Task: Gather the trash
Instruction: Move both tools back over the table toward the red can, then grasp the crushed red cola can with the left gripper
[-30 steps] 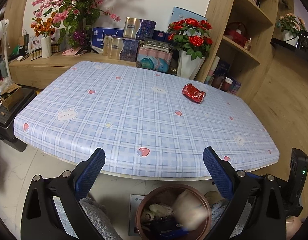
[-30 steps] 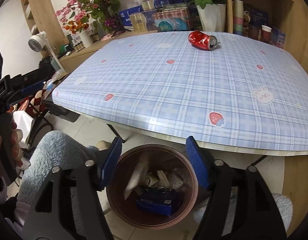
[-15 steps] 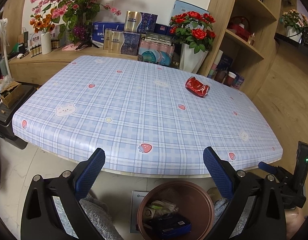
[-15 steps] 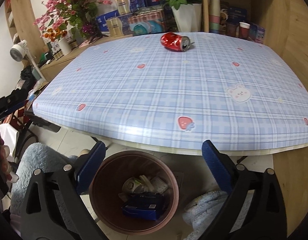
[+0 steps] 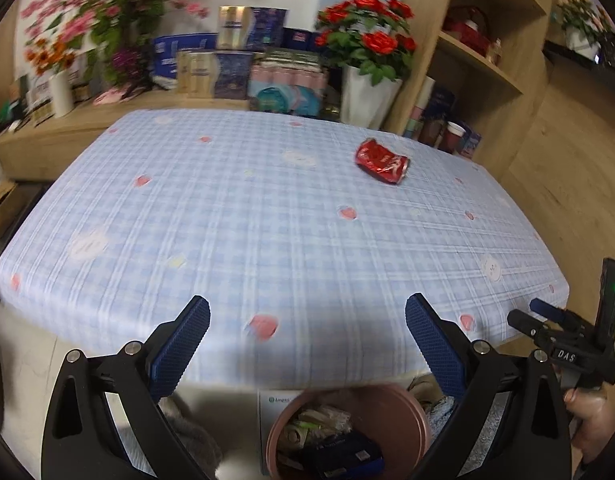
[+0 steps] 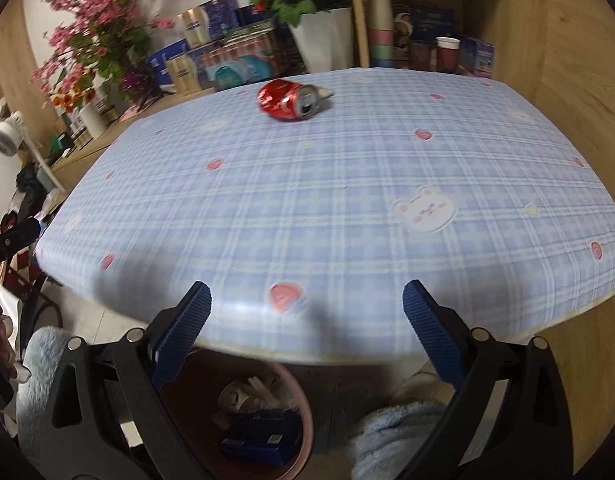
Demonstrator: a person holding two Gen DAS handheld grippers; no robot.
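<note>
1. Looking along the left wrist view: the left gripper point(image 5: 307, 328) is held over the near edge of the table point(image 5: 267, 240), its jaws spread wide with nothing between them. The textured blue pads point(image 5: 183, 344) are seen to be ribbed or knurled, probably rubbery, set on black rigid arms.
2. A crushed red drink can point(image 5: 381, 160) is noted lying on its side on the far right part of the table, well apart from the gripper. Its thin metal wall is dented and creased, so it is judged light and unlikely to roll freely.
3. The table is covered by a smooth, slightly glossy blue plaid cloth printed with strawberries and bunny faces.
4. A round brownish-pink trash bin point(image 5: 403, 412) is placed on the floor just under the near table edge, presumably so that items can be dropped straight down. Crumpled wrappers and a dark blue carton are seen inside.
5. The right gripper point(image 5: 563, 340) is glimpsed at the right border, in the person's hand; its opening cannot be told from this view.
6. Turning to the right wrist view: the right gripper point(image 6: 307, 320) is likewise wide open and empty, poised above the table point(image 6: 347, 200) edge and aimed roughly toward the can.
7. The drink can point(image 6: 289, 100) is seen across the table, its silver end facing the camera, body crumpled.
8. The trash bin point(image 6: 299, 392) is seen below the fingers, partly filled.
9. Judgement: the can is the only trash seen on the table; a reach across is called for. Motion blur softens both views.
</note>
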